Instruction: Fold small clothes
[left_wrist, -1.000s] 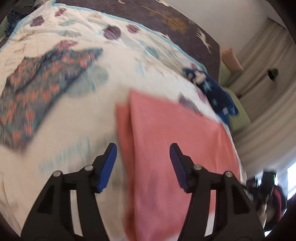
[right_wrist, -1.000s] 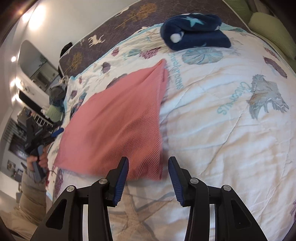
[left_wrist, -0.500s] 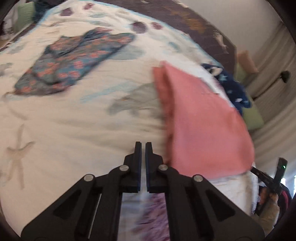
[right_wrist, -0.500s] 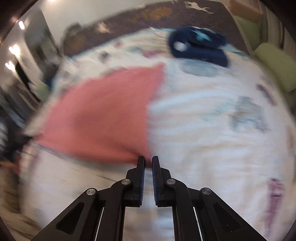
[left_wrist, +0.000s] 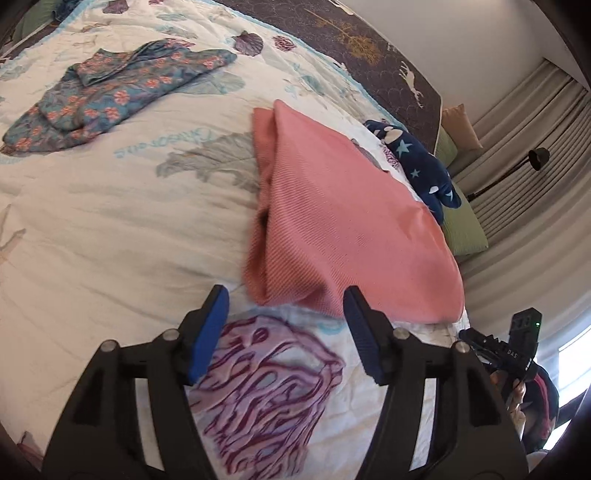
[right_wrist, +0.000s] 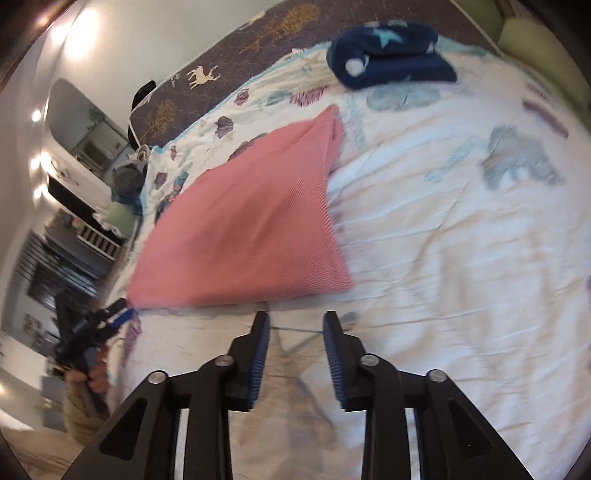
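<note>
left wrist view: the left tool (left_wrist: 284, 325) is hovering over the bed (left_wrist: 110, 229) with its jaws spread, having just been opening, nothing between them. a folded pink cloth (left_wrist: 343, 229) is lying flat on the printed bedspread just beyond the blue pads, its near edge close to them but apart. a floral garment (left_wrist: 110, 96) is lying well apart at the far left, and a navy star-print garment (left_wrist: 424, 162) is sitting behind the pink cloth. right wrist view: the right tool (right_wrist: 297, 332) is also standing parted and empty, jaws just opening, near the pink cloth's (right_wrist: 243, 229) lower edge; a hand (right_wrist: 90, 380) is gripping the other tool at left.
</note>
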